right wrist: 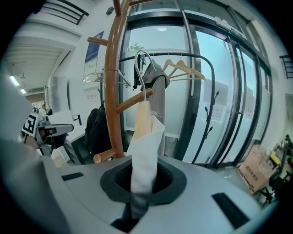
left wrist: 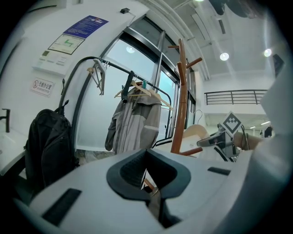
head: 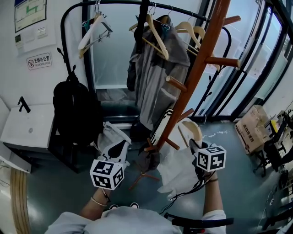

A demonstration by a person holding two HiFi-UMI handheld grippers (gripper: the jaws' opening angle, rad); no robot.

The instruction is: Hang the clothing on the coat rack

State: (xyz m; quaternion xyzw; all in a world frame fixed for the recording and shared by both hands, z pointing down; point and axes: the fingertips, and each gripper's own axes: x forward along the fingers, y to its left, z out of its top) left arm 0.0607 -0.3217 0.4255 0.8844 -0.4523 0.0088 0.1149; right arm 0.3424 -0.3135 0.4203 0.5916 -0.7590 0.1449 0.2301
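The brown wooden coat rack (head: 201, 59) leans across the middle of the head view, with pegs sticking out along its pole (right wrist: 113, 82). My right gripper (head: 193, 145) (right wrist: 139, 192) is shut on a white garment (head: 181, 171) (right wrist: 144, 151) draped over a wooden hanger (head: 191, 130) (right wrist: 141, 116). The hanger's wire hook (right wrist: 141, 64) rises past a peg (right wrist: 132, 101); I cannot tell whether they touch. Left of the rack's foot, my left gripper (head: 112, 130) (left wrist: 147, 176) has its jaws together, leaving only a thin slit. I see nothing held in it.
A black metal rail (head: 137, 3) behind the rack carries several wooden hangers and a grey jacket (head: 155, 73) (left wrist: 135, 121). A black backpack (head: 75, 109) (left wrist: 48, 146) hangs at the left beside a white counter (head: 27, 128). A cardboard box (head: 252, 128) stands by the glass doors at right.
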